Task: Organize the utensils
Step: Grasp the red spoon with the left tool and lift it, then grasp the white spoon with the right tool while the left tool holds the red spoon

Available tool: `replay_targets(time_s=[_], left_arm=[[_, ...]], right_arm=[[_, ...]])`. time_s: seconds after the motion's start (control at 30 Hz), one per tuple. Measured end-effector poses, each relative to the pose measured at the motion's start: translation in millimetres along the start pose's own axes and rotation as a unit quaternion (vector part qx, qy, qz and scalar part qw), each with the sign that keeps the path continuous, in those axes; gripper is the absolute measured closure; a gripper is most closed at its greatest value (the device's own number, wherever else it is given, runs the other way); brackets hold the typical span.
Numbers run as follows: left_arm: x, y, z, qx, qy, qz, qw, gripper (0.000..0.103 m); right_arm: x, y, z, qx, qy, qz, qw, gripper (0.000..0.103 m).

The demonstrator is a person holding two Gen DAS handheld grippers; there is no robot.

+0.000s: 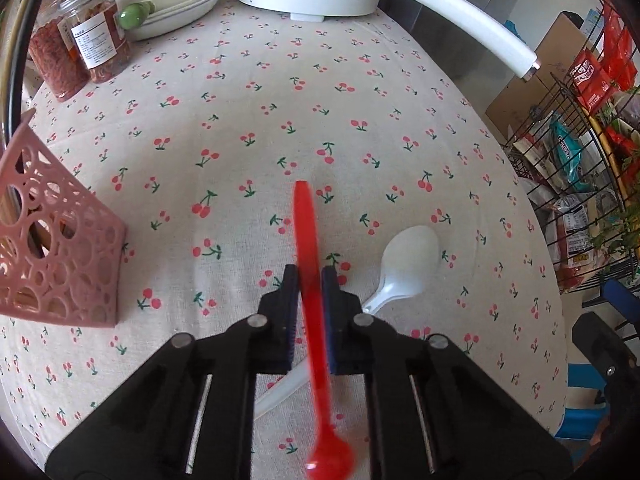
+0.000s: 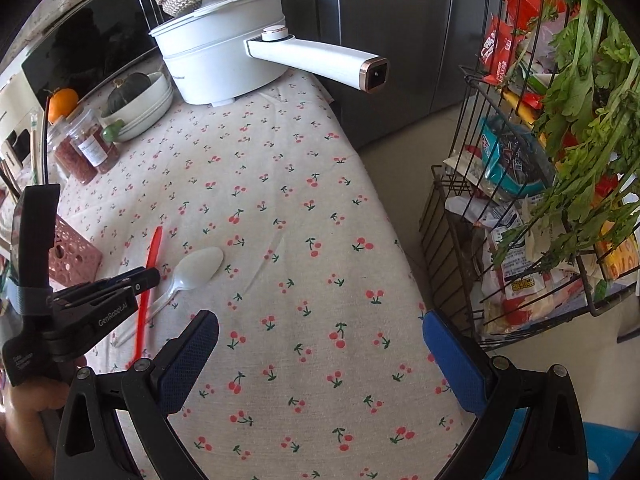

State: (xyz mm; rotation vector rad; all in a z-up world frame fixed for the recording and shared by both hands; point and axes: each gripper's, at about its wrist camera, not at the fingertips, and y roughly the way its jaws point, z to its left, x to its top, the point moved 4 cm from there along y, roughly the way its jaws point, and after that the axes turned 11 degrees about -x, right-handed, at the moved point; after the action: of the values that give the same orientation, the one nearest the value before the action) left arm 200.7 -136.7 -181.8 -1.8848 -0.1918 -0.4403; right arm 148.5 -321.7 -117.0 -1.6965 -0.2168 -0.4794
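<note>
1. The left gripper (image 1: 310, 280) is clenched on the red spoon (image 1: 306, 240), its two pads pressing the handle from either side.
2. The red spoon's handle tip points toward the far edge of the table (image 1: 360, 80); its bowl hangs back under the gripper body, blurred.
3. The white spoon (image 1: 404, 264) lies flat on the cherry-print cloth just right of the red one, bowl toward the far right, its handle running under the left gripper.
4. The pink holder (image 1: 60, 248), full of round cut-outs, stands near the table's left edge, apart from both spoons.
5. The right gripper (image 2: 320, 364) hangs over the near part of the table with its blue pads spread wide and only cloth between them.
6. At the far edge stand a white pot (image 2: 224, 60), stacked bowls (image 2: 148, 108) and two jars (image 2: 86, 148).
7. A wire rack (image 2: 520, 200) stands beyond the right edge.
</note>
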Motion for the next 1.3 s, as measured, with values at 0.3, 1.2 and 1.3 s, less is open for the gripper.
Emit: replay_targets(time_s=[0.3,1.2,1.3], left_arm=[[-2.7,-40.1,3.6,-0.005,0.011,-0.046,0.9989,0.092],[-33.0,-183.5,75.4,-0.066,0.031,-0.155,0.9851,0.092],[-33.2,-192.0,84.0,-0.073,0.025,-0.164,0.9834,0.092]], right_arm=[[-0.5,2.3,3.1,0.004,0.003,0.012,1.000,0.000],[17.9,60.9,118.6,0.076,0.043,0.141,0.986,0.022],[24.6,65.7,126.7,0.051,0.047,0.130,0.989,0.033]])
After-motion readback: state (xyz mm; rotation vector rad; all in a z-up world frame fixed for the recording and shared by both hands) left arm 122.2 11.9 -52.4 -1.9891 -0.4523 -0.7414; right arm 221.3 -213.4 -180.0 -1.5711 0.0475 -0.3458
